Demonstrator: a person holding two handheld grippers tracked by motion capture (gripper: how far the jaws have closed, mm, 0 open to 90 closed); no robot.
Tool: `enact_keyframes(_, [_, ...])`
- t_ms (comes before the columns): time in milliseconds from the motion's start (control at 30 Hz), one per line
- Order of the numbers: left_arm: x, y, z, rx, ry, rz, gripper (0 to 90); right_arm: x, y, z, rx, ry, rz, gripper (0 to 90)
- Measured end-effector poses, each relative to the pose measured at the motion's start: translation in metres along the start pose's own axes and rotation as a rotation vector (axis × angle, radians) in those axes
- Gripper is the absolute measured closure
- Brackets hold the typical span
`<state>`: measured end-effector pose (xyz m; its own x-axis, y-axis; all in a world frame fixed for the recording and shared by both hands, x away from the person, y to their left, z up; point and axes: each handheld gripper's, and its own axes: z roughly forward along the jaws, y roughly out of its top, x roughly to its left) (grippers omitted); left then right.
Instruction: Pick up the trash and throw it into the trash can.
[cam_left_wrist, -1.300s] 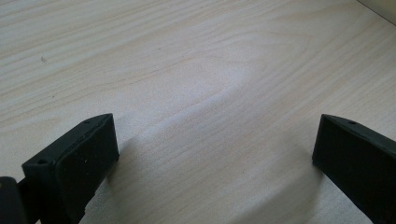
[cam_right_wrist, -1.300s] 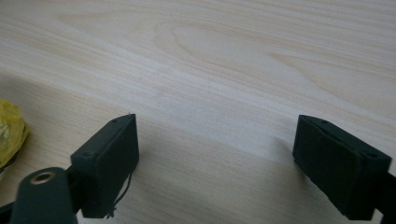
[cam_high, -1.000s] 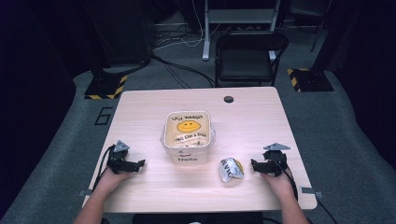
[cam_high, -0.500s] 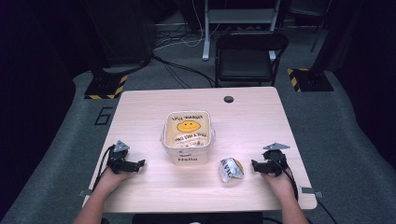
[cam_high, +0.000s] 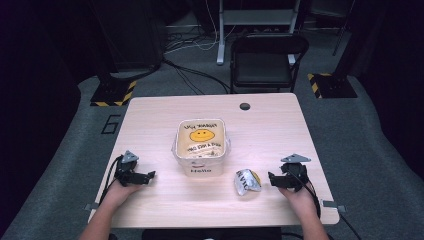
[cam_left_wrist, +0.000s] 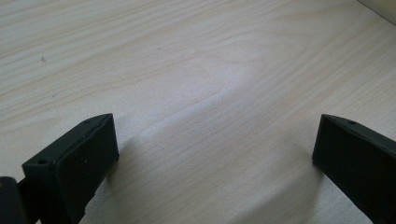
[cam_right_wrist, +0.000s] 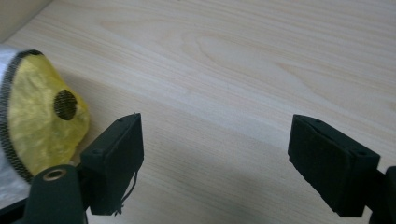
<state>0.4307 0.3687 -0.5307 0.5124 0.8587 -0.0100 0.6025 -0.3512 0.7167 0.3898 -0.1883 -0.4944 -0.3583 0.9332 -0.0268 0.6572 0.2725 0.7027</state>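
A white square container (cam_high: 201, 144) with a yellow smiley face and "Hello" on its side stands at the table's middle. A crumpled white and yellow wrapper (cam_high: 247, 181) lies to its right; in the right gripper view the wrapper (cam_right_wrist: 32, 116) sits just left of the left jaw. My right gripper (cam_high: 272, 180) rests open on the table beside it, jaws wide apart with bare wood between them (cam_right_wrist: 215, 149). My left gripper (cam_high: 150, 175) rests open at the table's left front, nothing between its jaws (cam_left_wrist: 215, 154).
The light wooden table (cam_high: 150, 120) has a small dark round cap (cam_high: 244, 106) near its far edge. A black folding chair (cam_high: 265, 62) stands behind the table. Cables and stand bases lie on the grey floor beyond.
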Motion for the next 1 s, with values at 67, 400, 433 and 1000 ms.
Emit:
enact_keyframes(67, [0.0, 0.0, 0.0, 0.0, 0.001, -0.002, 0.0, 0.003, 0.003, -0.006, -0.017, 0.013, -0.019, 17.7])
enact_keyframes(400, [0.0, 0.0, 0.0, 0.0, 0.0, -0.001, 0.0, 0.015, 0.009, -0.017, -0.035, 0.037, -0.03, 15.1])
enact_keyframes(433, [0.0, 0.0, 0.0, 0.0, 0.0, -0.001, 0.0, 0.015, 0.009, -0.018, -0.039, 0.042, -0.032, 14.8])
enact_keyframes(1000, [0.0, 0.0, 0.0, 0.0, 0.0, -0.001, 0.0, 0.024, 0.017, -0.029, -0.06, 0.05, -0.053, 13.4])
